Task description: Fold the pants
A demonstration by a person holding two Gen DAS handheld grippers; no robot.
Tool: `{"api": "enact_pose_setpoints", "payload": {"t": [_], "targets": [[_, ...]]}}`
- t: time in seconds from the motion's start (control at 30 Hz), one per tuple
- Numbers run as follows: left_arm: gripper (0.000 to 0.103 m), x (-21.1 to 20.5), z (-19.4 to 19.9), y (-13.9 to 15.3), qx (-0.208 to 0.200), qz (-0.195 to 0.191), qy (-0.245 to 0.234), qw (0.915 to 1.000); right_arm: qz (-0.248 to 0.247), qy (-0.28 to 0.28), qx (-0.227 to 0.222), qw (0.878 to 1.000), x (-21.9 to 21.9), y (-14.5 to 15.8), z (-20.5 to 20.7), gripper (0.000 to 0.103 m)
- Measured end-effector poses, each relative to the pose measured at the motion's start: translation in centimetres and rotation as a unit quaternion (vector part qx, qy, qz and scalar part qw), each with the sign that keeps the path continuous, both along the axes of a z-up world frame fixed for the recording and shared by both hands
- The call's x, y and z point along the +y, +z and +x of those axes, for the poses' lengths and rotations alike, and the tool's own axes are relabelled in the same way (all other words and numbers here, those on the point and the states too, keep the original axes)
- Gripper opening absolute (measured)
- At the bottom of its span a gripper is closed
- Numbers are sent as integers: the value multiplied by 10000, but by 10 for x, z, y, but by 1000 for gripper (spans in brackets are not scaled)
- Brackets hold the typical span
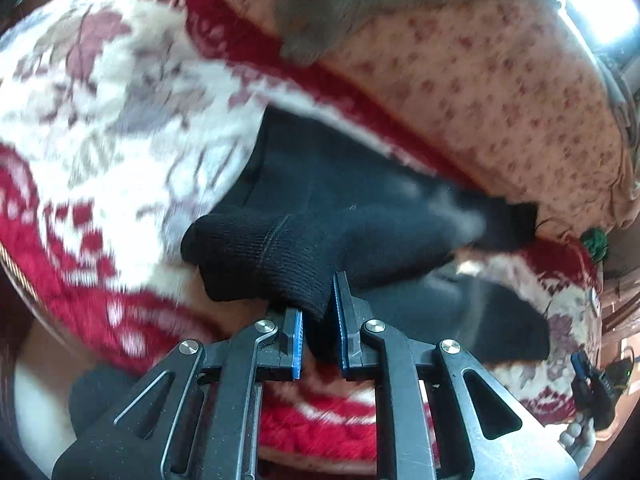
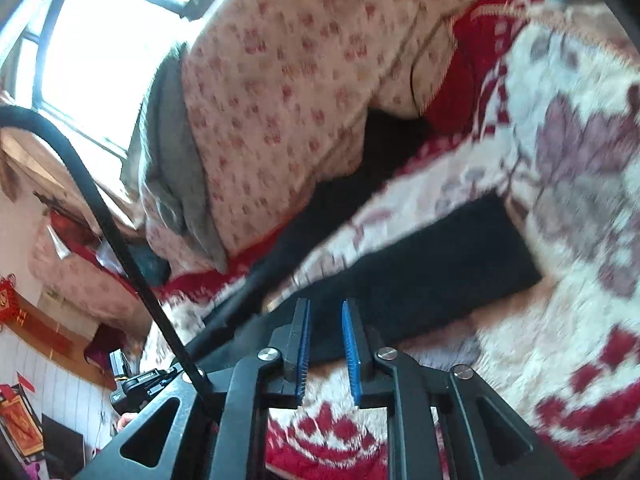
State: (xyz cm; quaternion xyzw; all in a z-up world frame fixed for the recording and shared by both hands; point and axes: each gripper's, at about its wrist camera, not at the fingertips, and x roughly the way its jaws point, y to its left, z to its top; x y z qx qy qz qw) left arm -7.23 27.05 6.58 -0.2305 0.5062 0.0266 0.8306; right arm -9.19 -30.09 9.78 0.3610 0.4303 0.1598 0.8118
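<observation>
Pants (image 1: pixel 320 184), black and soft, lie on the red and white blanket (image 1: pixel 100 120) of a bed, just ahead of the left claw (image 1: pixel 318 320). That claw is squeezed shut on a knitted cuff of the pants, lifted a little off the blanket. The right claw (image 2: pixel 326 338) has its jaws a little apart and holds nothing; another black stretch lies flat past its tips. I think the folding is only partly done, with no neat stack yet.

No readable text, labels or numbers anywhere
</observation>
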Motion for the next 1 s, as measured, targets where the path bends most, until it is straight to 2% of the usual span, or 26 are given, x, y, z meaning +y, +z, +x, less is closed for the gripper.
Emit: {"api": "enact_pose_setpoints", "payload": {"t": [0.07,0.13,0.17,0.27,0.4,0.43,0.47,0.53,0.6,0.67,0.8,0.9,1.0], "targets": [[17,6,-12,-10,74,-70,50,9999,-137,216,111,9996,17,-11,6,25],[37,16,-24,-11,42,-105,159,9998,-167,491,214,9984,35,-22,16,30],[42,21,-30,-9,-17,-100,234,9997,-128,598,243,9978,42,-26,21,34],[44,34,-39,4,-173,-34,336,9993,-6,988,268,9947,73,-33,37,40],[44,47,-37,32,-592,590,660,9943,-18,1663,64,9860,130,-29,66,45],[44,48,-36,37,-682,618,665,9935,-42,1849,10,9827,148,-28,74,45],[46,50,-32,41,-774,639,638,9929,-47,1944,-31,9809,160,-28,78,45],[65,50,-18,45,-892,693,400,9928,26,2157,-132,9764,185,-29,90,45],[65,51,3,38,-844,716,214,9936,-42,2275,-134,9737,206,-33,105,47],[65,56,22,28,-832,535,-8,9951,-9,2319,-55,9727,219,-41,120,48],[65,64,67,-2,-586,-85,-543,9968,239,2282,60,9733,237,-55,150,59],[65,68,94,-23,-329,-290,-722,9964,293,2161,324,9754,245,-72,171,59],[65,76,115,-36,-187,-432,-771,9959,611,1982,636,9762,247,-90,185,59]]}}
